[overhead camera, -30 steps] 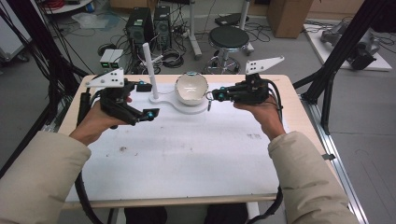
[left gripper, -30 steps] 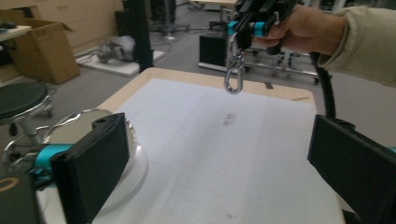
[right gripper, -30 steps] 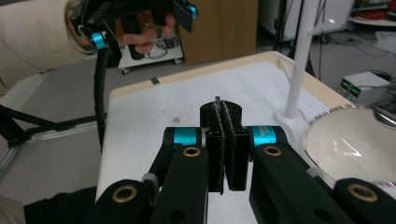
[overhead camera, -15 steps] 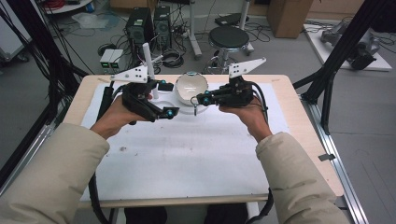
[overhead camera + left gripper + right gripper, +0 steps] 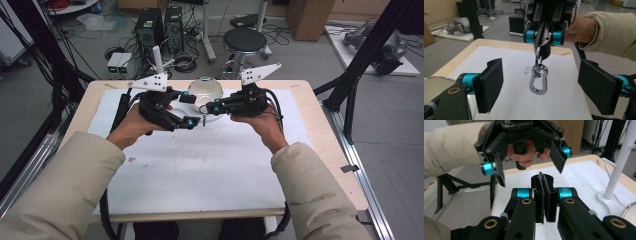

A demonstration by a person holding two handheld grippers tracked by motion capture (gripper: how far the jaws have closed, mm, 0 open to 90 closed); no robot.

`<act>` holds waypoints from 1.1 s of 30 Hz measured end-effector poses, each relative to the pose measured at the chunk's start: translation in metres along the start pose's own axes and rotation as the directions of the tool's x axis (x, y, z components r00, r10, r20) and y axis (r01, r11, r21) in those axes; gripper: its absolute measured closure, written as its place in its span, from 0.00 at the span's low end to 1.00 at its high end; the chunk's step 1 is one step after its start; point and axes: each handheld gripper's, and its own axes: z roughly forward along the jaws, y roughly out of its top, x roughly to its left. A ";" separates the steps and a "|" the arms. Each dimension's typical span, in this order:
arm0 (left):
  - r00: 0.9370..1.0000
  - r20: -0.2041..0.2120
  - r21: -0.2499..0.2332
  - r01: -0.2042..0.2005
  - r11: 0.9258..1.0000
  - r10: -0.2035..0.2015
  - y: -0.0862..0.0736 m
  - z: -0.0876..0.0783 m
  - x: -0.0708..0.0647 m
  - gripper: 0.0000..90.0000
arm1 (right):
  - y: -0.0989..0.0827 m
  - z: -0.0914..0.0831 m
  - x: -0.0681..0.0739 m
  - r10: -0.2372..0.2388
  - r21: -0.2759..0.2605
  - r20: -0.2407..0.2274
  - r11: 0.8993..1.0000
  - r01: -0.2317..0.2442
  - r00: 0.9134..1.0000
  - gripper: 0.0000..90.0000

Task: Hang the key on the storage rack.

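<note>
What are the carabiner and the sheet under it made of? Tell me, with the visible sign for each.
Carabiner: apparently polished metal, chrome-like; it mirrors bright highlights and dark reflections. It hangs from a thin ring clamped in the right hand-held gripper.
Sheet over the wooden table: looks like matte white paper or thin plastic, which one is unclear; flat, glare-free, with small dark scuffs.

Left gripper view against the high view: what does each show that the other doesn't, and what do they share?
Left gripper view: up close, a carabiner hanging on a ring from the shut right gripper, between the left gripper's jaws, which have just been closing and don't touch it. High view: a white stand, a stool, the left sleeve. Shared: both grippers, the mat, the bowl.
</note>
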 end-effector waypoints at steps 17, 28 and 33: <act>0.997 0.051 -0.037 0.061 0.997 -0.059 -0.007 0.002 0.004 0.66 | -0.001 0.002 -0.001 0.006 0.006 -0.022 1.000 -0.006 1.000 0.99; 0.996 0.058 -0.020 0.074 0.997 -0.072 -0.008 0.003 0.006 0.79 | -0.001 0.002 -0.003 0.005 0.007 -0.027 1.000 -0.005 1.000 0.99; 0.995 0.066 -0.020 0.074 0.997 -0.072 -0.008 0.003 0.006 0.87 | -0.002 0.004 -0.004 0.009 0.007 -0.032 1.000 -0.008 0.999 0.99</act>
